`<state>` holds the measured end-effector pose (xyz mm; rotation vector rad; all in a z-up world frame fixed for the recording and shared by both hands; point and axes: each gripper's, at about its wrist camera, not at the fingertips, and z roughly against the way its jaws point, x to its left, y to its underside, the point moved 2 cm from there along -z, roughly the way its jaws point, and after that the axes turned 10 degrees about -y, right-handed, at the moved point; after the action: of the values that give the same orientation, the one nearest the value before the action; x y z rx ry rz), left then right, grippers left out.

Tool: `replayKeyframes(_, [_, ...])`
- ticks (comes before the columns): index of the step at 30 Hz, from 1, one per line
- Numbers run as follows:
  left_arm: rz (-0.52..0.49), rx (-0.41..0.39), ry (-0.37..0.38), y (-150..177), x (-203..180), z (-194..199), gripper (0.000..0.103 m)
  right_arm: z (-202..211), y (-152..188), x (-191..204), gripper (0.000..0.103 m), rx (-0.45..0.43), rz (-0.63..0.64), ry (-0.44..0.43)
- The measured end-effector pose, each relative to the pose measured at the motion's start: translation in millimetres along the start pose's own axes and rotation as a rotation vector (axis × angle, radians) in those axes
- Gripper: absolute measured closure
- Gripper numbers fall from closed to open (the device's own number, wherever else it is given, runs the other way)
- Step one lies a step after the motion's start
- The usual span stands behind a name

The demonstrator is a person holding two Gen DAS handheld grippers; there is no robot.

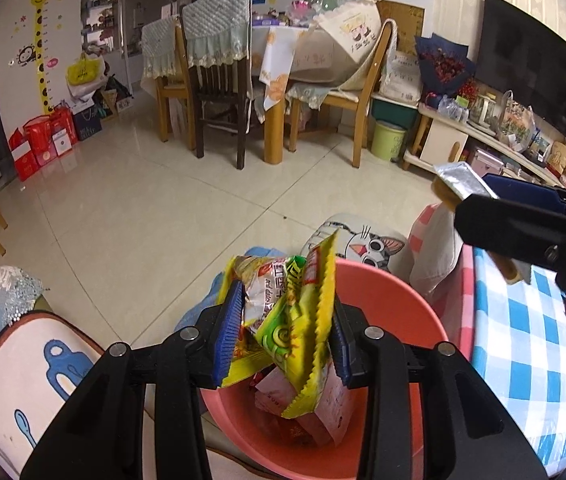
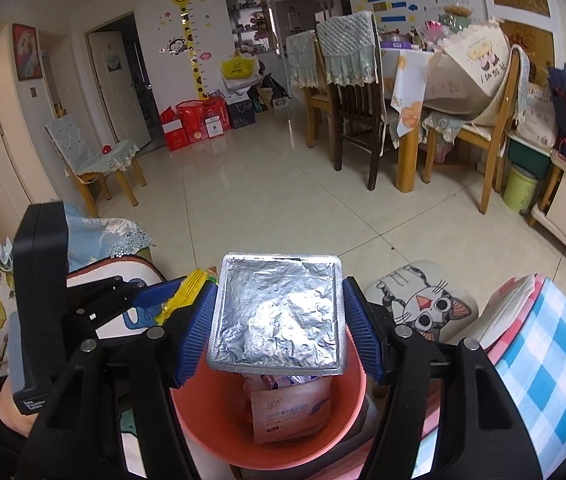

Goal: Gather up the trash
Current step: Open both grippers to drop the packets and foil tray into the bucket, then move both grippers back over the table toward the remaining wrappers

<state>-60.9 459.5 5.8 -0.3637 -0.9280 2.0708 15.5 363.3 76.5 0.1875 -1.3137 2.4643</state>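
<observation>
**Both grippers hold trash over the pink basin**

At the far left of the left wrist view a cushion with blue cartoon prints [image 1: 23,380] lies beside the left gripper [image 1: 283,328]. Its blue-padded jaws are clamped on a bunch of crumpled snack wrappers [image 1: 287,316], yellow and green with serrated edges. The wrappers stick up past the fingertips and also hang down below them, so their lower corners dangle inside the pink basin [image 1: 395,300], which sits directly under and ahead of the gripper. More wrappers and a pale pouch [image 1: 323,420] already lie on the basin's bottom. Beyond the basin's far rim is a round cat-face mat [image 1: 367,244] on the tiled floor. Further right, the right gripper [image 1: 479,200] enters from the edge, carrying a silver-topped packet [image 1: 459,180] above the blue checked cloth [image 1: 531,340].

In the right wrist view, the left gripper [image 2: 155,296] shows at the left with yellow wrapper [image 2: 187,292] between its pads. In the centre the right gripper [image 2: 279,316] grips a foil-lidded tray [image 2: 279,312] by its two side edges, the crinkled foil face towards the camera. The tray hangs just above the near part of the pink basin [image 2: 211,432], whose opening lies below it, with a pale pouch [image 2: 291,412] on its floor. To the right are the cat mat [image 2: 427,308] and the checked cloth [image 2: 543,360].
</observation>
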Motion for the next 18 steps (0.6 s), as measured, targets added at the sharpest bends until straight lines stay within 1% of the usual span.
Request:
replayKeyframes(3, [0.001, -0.005, -0.005, 0.9, -0.5, -0.7, 0.061, -5.0, 1.3, -4.0, 0.036, 0.007, -0.012, -0.004])
replayKeyframes(5, [0.004, -0.013, -0.01, -1.2, -0.2, 1.0, 0.052, -4.8, 2.4, -3.8, 0.026, -0.002, -0.005, 0.012])
replayKeyframes(6, [0.007, -0.02, -0.015, -2.6, -0.1, 2.4, 0.046, -4.3, 2.7, -4.1, 0.026, -0.006, -0.005, 0.008])
replayKeyframes(7, [0.008, -0.026, -0.018, -3.9, 0.8, 3.6, 0.044, -3.8, 1.9, -5.6, 0.026, -0.007, -0.007, 0.006])
replayKeyframes(11, [0.013, -0.041, -0.026, -9.2, 0.7, 10.6, 0.043, 3.0, 3.0, -8.6, 0.026, -0.02, -0.013, 0.013])
replayKeyframes(18, [0.005, -0.049, -0.017, -12.7, -7.5, 21.6, 0.043, 41.3, 12.2, -23.9, 0.026, -0.059, -0.044, 0.045])
